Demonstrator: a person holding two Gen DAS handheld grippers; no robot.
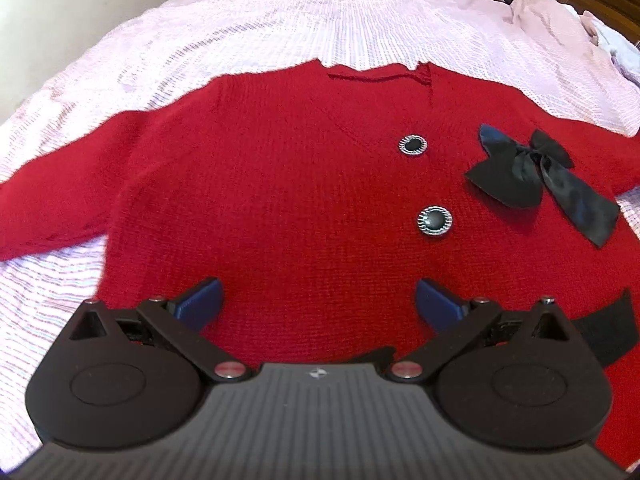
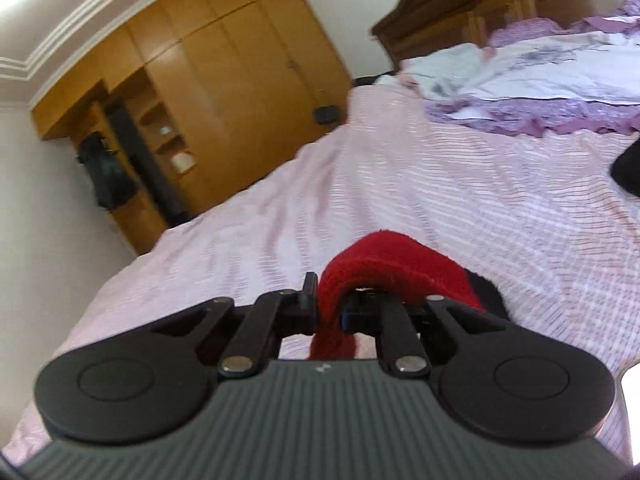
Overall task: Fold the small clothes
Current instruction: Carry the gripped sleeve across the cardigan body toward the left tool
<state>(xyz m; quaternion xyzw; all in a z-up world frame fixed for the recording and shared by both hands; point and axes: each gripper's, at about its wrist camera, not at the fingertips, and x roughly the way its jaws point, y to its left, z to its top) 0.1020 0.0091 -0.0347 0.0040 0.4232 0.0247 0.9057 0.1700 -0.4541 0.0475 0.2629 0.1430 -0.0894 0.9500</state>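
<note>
red cardigan (image 1: 260,200) beneath spread left jaws, cuff (image 2: 372,272) pinched in right jaws

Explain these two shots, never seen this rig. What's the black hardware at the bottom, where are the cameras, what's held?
No robot arm here: a person carries a hand-held pair of tongs in each hand, each with a fisheye camera looking along its fingers. The black hardware is the tongs themselves.

Left camera view: the left tongs are open, empty, above a red cardigan spread on a pink bedspread. It has two buttons and a black bow.

Right camera view: the right tongs are shut on a fold of red knit, probably that cardigan, lifted off the bed.
</note>
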